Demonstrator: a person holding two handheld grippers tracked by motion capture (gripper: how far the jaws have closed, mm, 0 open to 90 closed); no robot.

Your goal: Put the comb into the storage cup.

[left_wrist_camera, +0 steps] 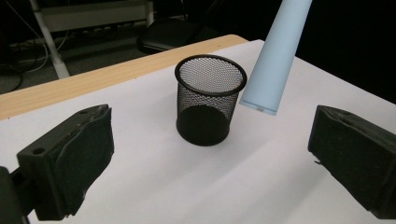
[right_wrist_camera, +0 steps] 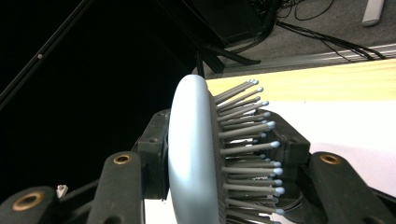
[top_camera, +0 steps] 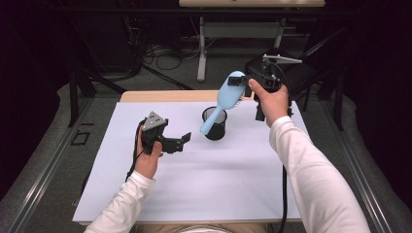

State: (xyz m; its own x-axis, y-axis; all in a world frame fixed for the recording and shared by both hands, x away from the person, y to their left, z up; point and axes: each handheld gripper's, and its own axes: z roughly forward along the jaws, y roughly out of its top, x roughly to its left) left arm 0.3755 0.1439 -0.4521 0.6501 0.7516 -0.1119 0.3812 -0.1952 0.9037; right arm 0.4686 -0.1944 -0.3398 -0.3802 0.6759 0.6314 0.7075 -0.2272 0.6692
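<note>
Two hand-held grippers are over the white table sheet (top_camera: 194, 189), well apart from each other. The right gripper (top_camera: 241, 81) is raised above the far right part of the sheet, the person's right arm stretched forward in a white sleeve with the hand (top_camera: 270, 101) wrapped around the gripper's body. Its jaws are clamped on the head of a light-blue hairbrush (top_camera: 222, 99); in the right gripper view one pad presses on the smooth back of the brush head (right_wrist_camera: 191, 154) and the other sits against the bristle side. The brush hangs tilted, with its handle slanting down and to the left, and its end is just above the rim of the black mesh pen cup (top_camera: 214, 123). In the left gripper view the handle's end (left_wrist_camera: 273, 60) hovers beside the cup's (left_wrist_camera: 208, 100) rim, not inside it.

The left gripper (top_camera: 180, 142) is held low near the sheet, pointing right toward the cup, with its jaws spread wide around nothing. The left hand (top_camera: 148, 158) grips it from below, wrist bent.
</note>
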